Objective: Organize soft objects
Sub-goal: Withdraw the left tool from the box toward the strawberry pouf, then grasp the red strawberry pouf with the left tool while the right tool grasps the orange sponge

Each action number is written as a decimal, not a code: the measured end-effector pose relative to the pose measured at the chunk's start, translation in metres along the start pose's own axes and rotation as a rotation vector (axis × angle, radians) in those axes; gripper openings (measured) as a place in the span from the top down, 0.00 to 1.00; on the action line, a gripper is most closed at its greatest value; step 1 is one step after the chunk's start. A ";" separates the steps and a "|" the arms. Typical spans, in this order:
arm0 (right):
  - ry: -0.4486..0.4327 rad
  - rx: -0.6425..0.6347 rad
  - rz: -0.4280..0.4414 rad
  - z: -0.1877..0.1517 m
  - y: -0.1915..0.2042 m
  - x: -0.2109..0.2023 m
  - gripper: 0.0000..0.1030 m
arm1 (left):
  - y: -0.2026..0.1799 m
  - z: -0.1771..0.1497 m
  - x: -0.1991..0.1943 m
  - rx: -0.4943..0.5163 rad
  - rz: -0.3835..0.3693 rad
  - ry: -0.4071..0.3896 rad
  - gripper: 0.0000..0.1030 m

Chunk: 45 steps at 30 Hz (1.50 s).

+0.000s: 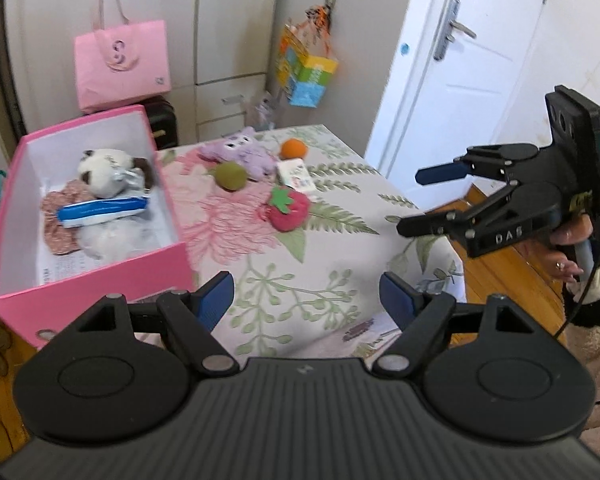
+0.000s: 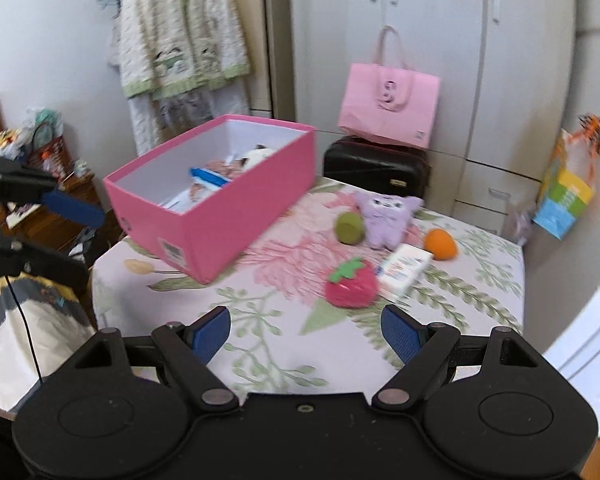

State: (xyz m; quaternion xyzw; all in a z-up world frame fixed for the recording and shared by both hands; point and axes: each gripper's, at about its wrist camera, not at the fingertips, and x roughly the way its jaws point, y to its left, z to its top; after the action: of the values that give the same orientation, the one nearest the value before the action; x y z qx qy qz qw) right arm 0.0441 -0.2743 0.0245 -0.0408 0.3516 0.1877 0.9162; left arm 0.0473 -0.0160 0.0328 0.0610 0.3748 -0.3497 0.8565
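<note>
Hovering, both grippers' fingers wide open, empty: right gripper may nudge the card at strawberry's 2 o'clock; left gripper idle.

One pink box, four plush toys outside it

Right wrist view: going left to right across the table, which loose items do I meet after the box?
Pink box → green ball → purple plush → orange ball. Strawberry and white pack overlap these, so omitted.
</note>
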 end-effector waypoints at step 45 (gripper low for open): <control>0.004 0.395 0.082 0.035 -0.185 0.225 0.21 | 0.012 0.028 0.240 -0.024 0.121 -0.061 0.33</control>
State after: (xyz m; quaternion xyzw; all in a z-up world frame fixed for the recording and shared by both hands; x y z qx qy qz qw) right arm 0.2889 -0.3679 -0.1079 0.1537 0.3849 0.1519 0.8973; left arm 0.1861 -0.1499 -0.1132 0.0627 0.3482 -0.2947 0.8877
